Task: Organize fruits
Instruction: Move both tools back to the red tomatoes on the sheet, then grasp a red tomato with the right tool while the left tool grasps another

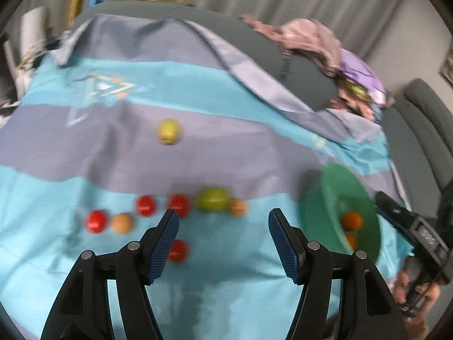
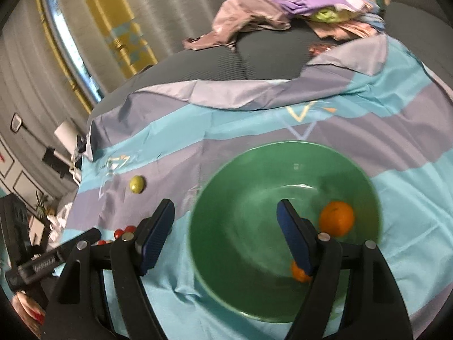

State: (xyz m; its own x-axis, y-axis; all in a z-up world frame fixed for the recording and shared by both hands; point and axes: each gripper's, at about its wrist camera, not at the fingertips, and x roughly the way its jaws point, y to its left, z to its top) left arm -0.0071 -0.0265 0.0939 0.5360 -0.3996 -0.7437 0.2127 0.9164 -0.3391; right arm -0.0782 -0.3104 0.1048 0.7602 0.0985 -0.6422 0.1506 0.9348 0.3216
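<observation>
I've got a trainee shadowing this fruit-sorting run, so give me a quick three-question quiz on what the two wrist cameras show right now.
1. True or false: the left gripper is shut on a red fruit.
2. How many orange fruits lie in the green bowl?
A) none B) two C) five
3. Fill in: the yellow-green fruit lying alone sits on a ___ stripe of the cloth.

Key
1. False: its jaws stand open and empty above the cloth; the right gripper is open too, over the bowl.
2. B: one orange fruit in plain view, another partly behind a finger.
3. Grey-purple.
</observation>
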